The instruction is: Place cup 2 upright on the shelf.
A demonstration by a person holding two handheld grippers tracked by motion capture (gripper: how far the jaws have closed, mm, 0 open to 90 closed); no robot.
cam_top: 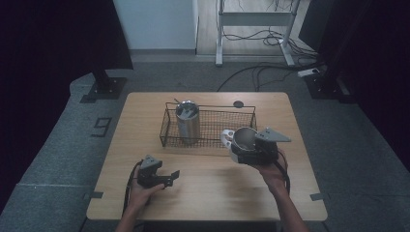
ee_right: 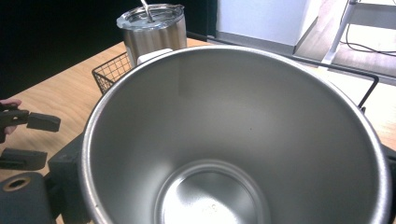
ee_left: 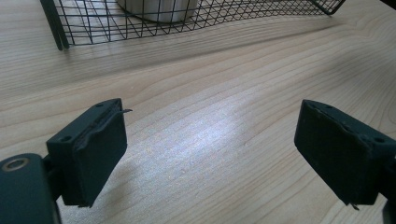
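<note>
- Right gripper [cam_top: 249, 153] is clamped on an open steel cup [cam_top: 243, 140], held at the wire basket's [cam_top: 209, 126] 4 o'clock corner.
- Left gripper [cam_top: 169, 178] rests jaws apart, empty, at the table's [cam_top: 203, 188] 7 o'clock.
- Judged step: carrying the cup to the basket; next, lift over the rim.
- The lidded tumbler [cam_top: 187, 121] occupies the basket's 9 o'clock end; set down clear of it.

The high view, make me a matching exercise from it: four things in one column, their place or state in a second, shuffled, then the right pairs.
Things:
1. lidded steel tumbler
2. open steel cup with a white handle
3. left claw
4. black wire basket

States:
A. open, holding nothing, above the wooden table
B. gripped by the right claw
C. standing upright inside the basket
D. resting on the table's far half

Pairs: 1-C, 2-B, 3-A, 4-D
</note>
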